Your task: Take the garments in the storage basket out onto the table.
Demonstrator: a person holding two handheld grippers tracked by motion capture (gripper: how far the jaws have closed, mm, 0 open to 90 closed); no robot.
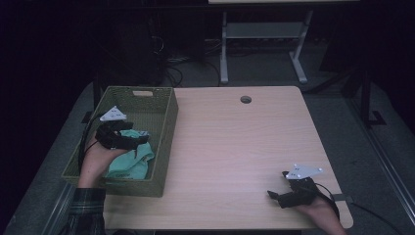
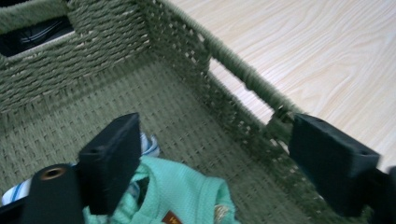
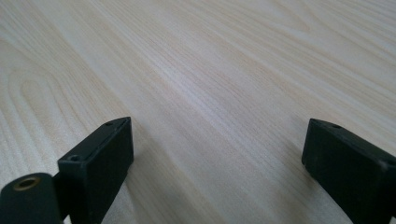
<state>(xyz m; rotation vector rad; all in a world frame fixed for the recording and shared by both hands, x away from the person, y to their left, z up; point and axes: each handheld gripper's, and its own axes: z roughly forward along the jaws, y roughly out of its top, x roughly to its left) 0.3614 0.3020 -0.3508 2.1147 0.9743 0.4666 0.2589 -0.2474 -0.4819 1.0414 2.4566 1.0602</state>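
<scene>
A green woven basket (image 1: pixel 164 142) stands on the left part of the wooden table (image 1: pixel 235 142). Inside it lies a mint-green garment (image 1: pixel 132 164) with a bit of striped cloth beside it. My left gripper (image 1: pixel 139 139) hangs inside the basket just above the garment, open, with nothing between its jaws. In the left gripper view the mint-green garment (image 2: pixel 177 196) lies below the left gripper (image 2: pixel 215 158), and the basket wall (image 2: pixel 233 74) runs past on the right. My right gripper (image 1: pixel 276 188) rests low over bare wood near the table's front right corner, open and empty. The right gripper (image 3: pixel 215 163) shows wide-spread jaws.
A round cable hole (image 1: pixel 245 99) sits near the table's far edge. Beyond the table stand a white desk frame (image 1: pixel 264 34) and tangled cables (image 1: pixel 171 58) on a dark floor. Bare wood stretches between the basket and my right gripper.
</scene>
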